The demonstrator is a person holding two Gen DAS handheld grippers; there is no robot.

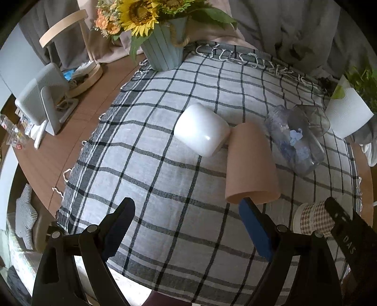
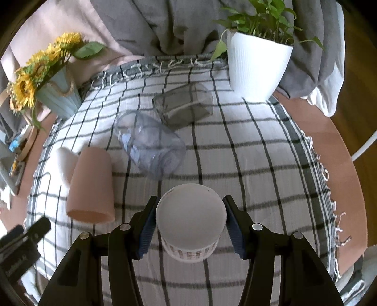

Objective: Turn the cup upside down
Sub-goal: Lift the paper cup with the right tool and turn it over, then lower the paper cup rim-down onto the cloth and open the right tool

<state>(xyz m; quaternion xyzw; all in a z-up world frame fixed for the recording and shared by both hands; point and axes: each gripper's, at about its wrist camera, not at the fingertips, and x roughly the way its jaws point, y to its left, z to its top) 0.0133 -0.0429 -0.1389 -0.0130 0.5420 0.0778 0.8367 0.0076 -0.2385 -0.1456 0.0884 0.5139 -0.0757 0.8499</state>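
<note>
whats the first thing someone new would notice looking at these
Probably the paper cup with a checked band, filling the near centre of the right wrist view between the fingers of the right hand-held gripper. Next, the cups lying on their sides across the checked cloth: a pink cup, a white cup and two clear ones behind. The sunflowers stand at the far edge.

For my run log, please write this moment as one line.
right claw: shut on checked cup, base up | left claw: open, empty | pink cup: upside down on cloth
</note>
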